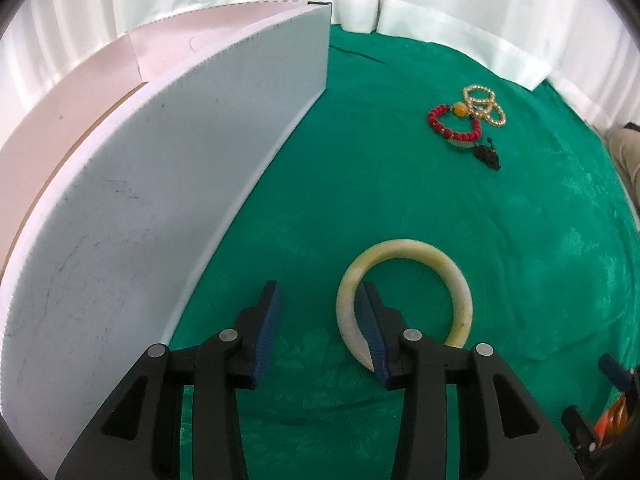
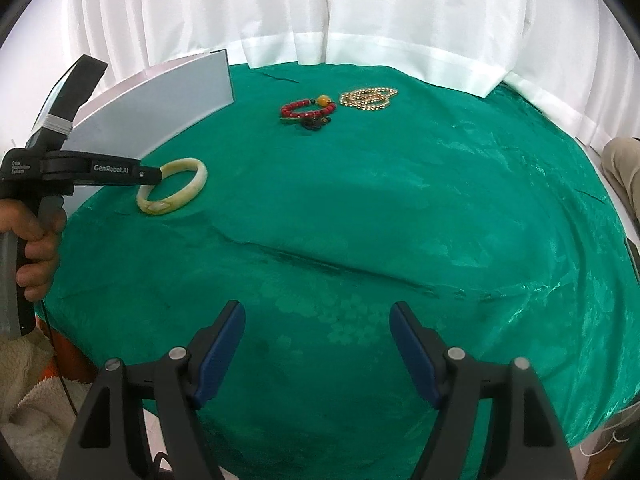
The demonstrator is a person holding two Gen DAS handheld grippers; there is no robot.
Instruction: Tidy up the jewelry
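Bangle (image 1: 404,304), pale cream, lies flat on the green cloth (image 1: 440,208) just beside the white box (image 1: 168,184). The left gripper (image 1: 320,328) stands partly open and grips nothing: its right finger (image 1: 370,332) sits inside the ring, its left finger outside, and the near rim of the bangle lies between the two blue pads without being pressed. The right view shows the same tool reaching the bangle from the left, a hand (image 2: 38,240) on its handle. The right gripper (image 2: 318,354) hangs wide open over bare cloth, well apart from all jewelry. A red bead bracelet (image 2: 308,110) and a gold bead chain (image 2: 368,98) lie close together near the white curtain (image 2: 360,12).
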